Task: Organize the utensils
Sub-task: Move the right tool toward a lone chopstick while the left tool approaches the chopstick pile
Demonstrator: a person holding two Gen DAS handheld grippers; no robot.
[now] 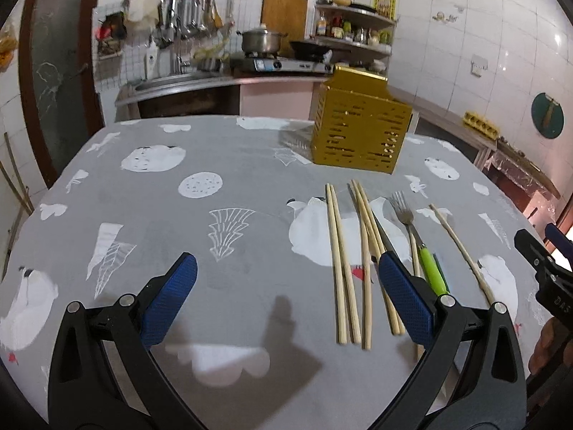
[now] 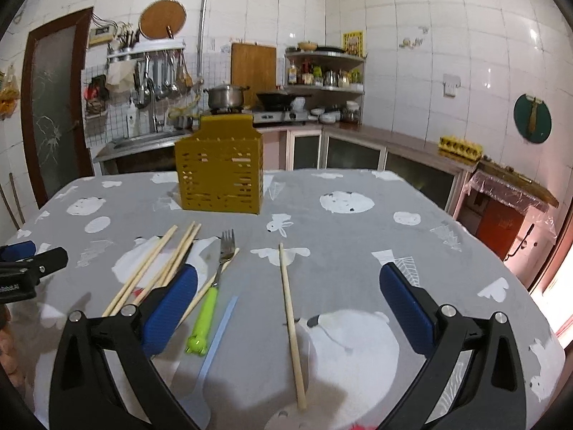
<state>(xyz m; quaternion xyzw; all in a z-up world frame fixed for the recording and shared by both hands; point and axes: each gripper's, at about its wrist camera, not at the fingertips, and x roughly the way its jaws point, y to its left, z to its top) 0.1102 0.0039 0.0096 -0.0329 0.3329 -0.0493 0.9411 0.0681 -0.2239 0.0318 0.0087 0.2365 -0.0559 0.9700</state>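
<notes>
Right tool (image 2: 288, 308) spread wide, nothing between the pads, hovering over the counter (image 2: 358, 186). A lone chopstick (image 2: 292, 326) lies lengthwise in the gap, closer to my left pad; I judge that's the pick in hand. To do it well I drop straight down, centre the stick between the pads, and pinch near its middle so it doesn't swing. It's thin and flat on the cloth, so I need the tips nearly touching fabric before closing.

Left tool (image 1: 288, 297) also spread, holding nothing, low over the cloth. Its right pad sits over the bunched chopsticks (image 1: 345, 261).

Just left of the lone stick: a light blue strip (image 2: 220, 333), then a green-handled fork (image 2: 211, 294) lying across another chopstick. I keep my pad clear of those.

Yellow slotted utensil holder (image 2: 220, 175) stands upright at the far side, well apart; sticks seem already inside, through the slots. Stick should go in end-first.
</notes>
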